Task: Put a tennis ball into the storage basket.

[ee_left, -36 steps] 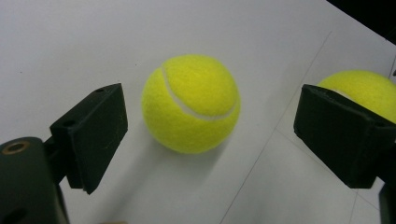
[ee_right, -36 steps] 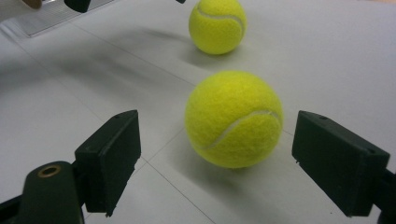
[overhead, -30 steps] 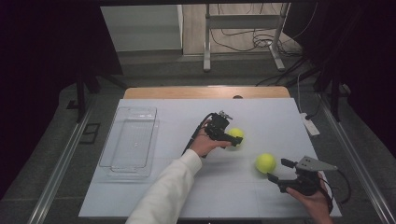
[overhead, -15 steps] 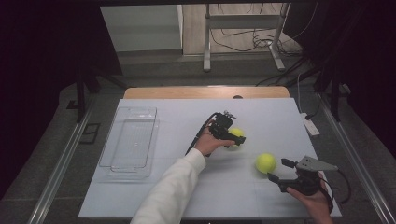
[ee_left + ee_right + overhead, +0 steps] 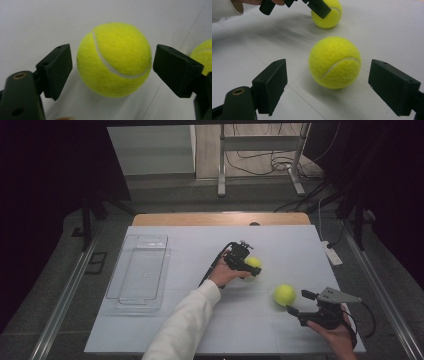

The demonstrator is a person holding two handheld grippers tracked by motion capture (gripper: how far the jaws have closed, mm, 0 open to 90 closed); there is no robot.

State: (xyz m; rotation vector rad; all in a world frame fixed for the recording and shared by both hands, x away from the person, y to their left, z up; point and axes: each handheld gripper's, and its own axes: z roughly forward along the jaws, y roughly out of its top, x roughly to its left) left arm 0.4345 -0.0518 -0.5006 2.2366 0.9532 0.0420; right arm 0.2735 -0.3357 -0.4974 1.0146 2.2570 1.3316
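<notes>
Dark surroundings frame a pale blue-grey tabletop [image 5: 165, 330], where a clear rectangular plastic tray [image 5: 137, 270] lies at the left and two fuzzy yellow tennis balls rest on the bare surface to the right. Toward the middle of the table, the left gripper [image 5: 112, 65] straddles the farther tennis ball [image 5: 114, 58]; its jaws have just been closing, with the ball between them, yet a thin gap shows on each side in the left gripper view, so the pads do not press on it and the ball sits loose on the table. Nearer and further right, the nearer tennis ball [image 5: 335, 62] lies just ahead of the right gripper [image 5: 328, 85], whose jaws stand wide apart and short of the ball, touching nothing. Judging by this, the step in hand is the grasp of the farther ball by the left gripper. Next the jaws need to close the remaining gap squarely on the ball's widest part so that it does not squirt out, then lift; the tray well apart at the left looks a likely destination, though that is a guess.
</notes>
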